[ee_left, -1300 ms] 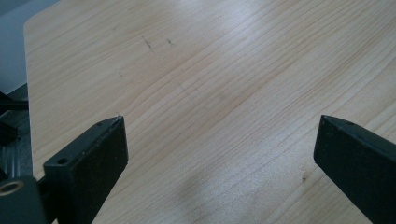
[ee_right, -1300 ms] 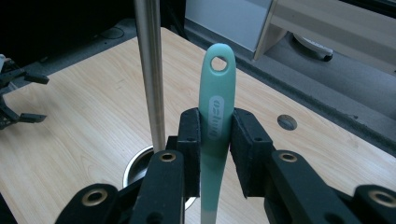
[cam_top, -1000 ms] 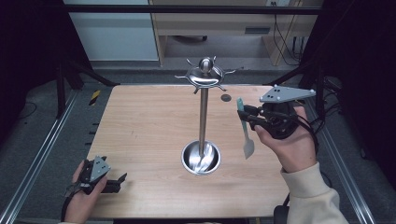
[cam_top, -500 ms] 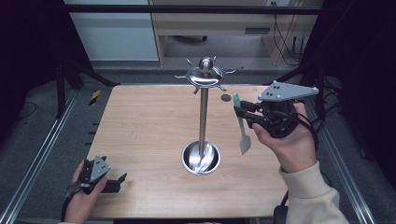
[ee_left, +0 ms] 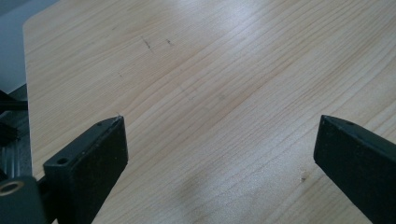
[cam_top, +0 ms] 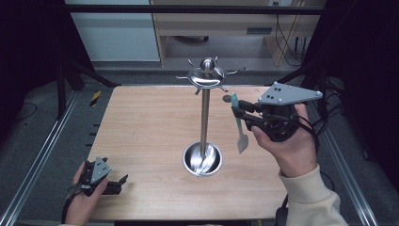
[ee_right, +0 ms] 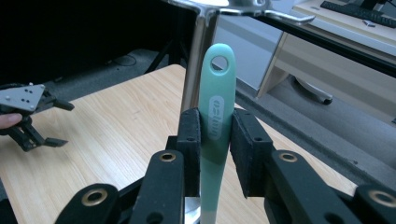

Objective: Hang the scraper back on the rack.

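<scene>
A tall metal utensil stand [cam_top: 205,117] rises from a round bowl base [cam_top: 203,159] at the table's middle, with a ring of hooks [cam_top: 207,75] at its top. Just right of the pole, my right gripper [cam_top: 237,109] is shut on a utensil [cam_top: 242,139]; its teal handle points up and its pale head hangs down. In the right gripper view the teal handle [ee_right: 215,112], with a hole at its end, stands clamped upright in my right gripper [ee_right: 215,126], below a hook [ee_right: 280,16] and in front of the pole [ee_right: 196,60]. My left gripper [cam_top: 120,181] rests open at the front left corner.
The left gripper view has bare wooden table [ee_left: 210,70] between the wide-apart jaws of the left gripper [ee_left: 219,140]. A small dark round object [cam_top: 227,98] lies on the table behind the utensil. Desks and cables stand beyond the far edge, and metal rails run along both sides.
My right gripper has carried the utensil a little left, closer to the stand's pole, and slightly higher. The left gripper has stayed where it was.
</scene>
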The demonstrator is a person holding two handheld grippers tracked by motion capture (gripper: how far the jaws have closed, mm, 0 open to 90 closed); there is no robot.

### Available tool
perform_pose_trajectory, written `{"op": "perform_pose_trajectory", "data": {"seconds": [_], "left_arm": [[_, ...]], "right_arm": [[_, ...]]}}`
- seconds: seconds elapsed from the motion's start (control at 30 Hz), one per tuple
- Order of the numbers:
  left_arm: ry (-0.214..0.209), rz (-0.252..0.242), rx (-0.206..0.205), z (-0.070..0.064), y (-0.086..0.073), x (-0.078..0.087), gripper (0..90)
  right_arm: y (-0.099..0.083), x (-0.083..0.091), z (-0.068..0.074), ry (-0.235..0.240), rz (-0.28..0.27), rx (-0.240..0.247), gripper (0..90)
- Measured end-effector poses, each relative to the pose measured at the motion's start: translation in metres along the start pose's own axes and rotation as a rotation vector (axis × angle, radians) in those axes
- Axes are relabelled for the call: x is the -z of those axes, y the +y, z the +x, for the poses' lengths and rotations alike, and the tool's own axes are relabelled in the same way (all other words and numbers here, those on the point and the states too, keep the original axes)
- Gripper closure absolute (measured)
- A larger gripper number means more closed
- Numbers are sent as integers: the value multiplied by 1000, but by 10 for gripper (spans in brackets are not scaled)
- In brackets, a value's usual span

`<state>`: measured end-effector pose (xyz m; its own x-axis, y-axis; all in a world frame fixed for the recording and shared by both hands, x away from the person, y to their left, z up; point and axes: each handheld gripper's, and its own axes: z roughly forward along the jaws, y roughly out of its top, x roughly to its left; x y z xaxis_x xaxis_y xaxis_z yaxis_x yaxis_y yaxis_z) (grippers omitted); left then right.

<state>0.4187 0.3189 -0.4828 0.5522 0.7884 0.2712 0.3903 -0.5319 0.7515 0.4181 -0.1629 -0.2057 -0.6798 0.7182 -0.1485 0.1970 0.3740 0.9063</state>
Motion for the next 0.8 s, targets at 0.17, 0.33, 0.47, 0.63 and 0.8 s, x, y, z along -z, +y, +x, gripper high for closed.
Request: {"op": "perform_pose_trajectory", "data": {"seconds": [0.17, 0.33, 0.47, 0.63, 0.8], "left_arm": [[-1, -1, 0, 0, 0, 0, 28], [-1, -2, -1, 0, 0, 0, 27], [-1, -1, 0, 0, 0, 0, 27], [-1, -1, -2, 0, 0, 0, 28], [-2, -2, -3, 0, 0, 0, 27]], "right_arm": [[3, 3, 3, 7, -21, 6, 742], [7, 4, 5, 20, -41, 8, 741], [8, 3, 5, 17, -44, 6, 741], [9, 2, 4, 16, -48, 5, 741], [10, 2, 4, 13, -50, 5, 741]]}}
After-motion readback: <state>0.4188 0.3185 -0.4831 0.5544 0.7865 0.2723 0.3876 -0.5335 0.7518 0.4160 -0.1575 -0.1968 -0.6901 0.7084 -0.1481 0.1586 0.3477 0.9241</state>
